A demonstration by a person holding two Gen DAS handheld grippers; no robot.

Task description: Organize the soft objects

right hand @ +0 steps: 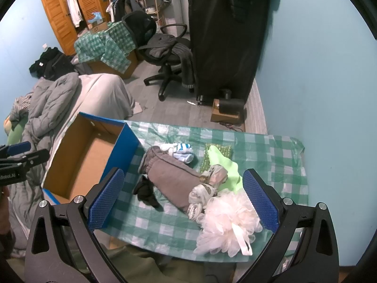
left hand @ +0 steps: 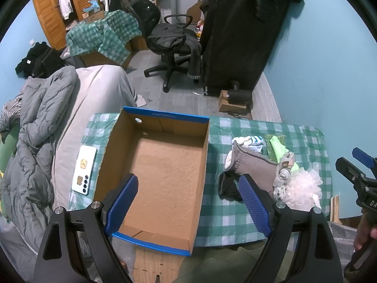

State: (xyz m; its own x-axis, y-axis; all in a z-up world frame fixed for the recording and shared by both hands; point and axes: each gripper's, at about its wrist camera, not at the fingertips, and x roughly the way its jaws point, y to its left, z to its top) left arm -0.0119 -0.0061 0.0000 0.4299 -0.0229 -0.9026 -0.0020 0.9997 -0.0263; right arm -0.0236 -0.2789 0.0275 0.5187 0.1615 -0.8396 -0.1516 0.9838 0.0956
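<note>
An open cardboard box [left hand: 165,165] [right hand: 82,162] with blue outer walls stands empty on the green checked tablecloth [right hand: 259,148]. To its right lies a pile of soft things: a folded brown-grey garment [right hand: 174,181] [left hand: 254,165], a black sock [right hand: 146,192] [left hand: 228,188], white-and-blue striped socks [right hand: 182,152] [left hand: 251,141], a lime green cloth [right hand: 223,165] [left hand: 278,146], a grey patterned sock [right hand: 202,195] and a white mesh bath puff [right hand: 231,221] [left hand: 301,188]. My left gripper [left hand: 188,202] hovers open over the box's near end. My right gripper [right hand: 183,202] hovers open above the pile.
A white phone [left hand: 84,169] lies on the cloth left of the box. A bed with a grey quilt [left hand: 40,129] borders the table's left. Beyond the table are floor, an office chair [left hand: 169,40], a tall black covered rack [left hand: 240,35] and the blue wall at right.
</note>
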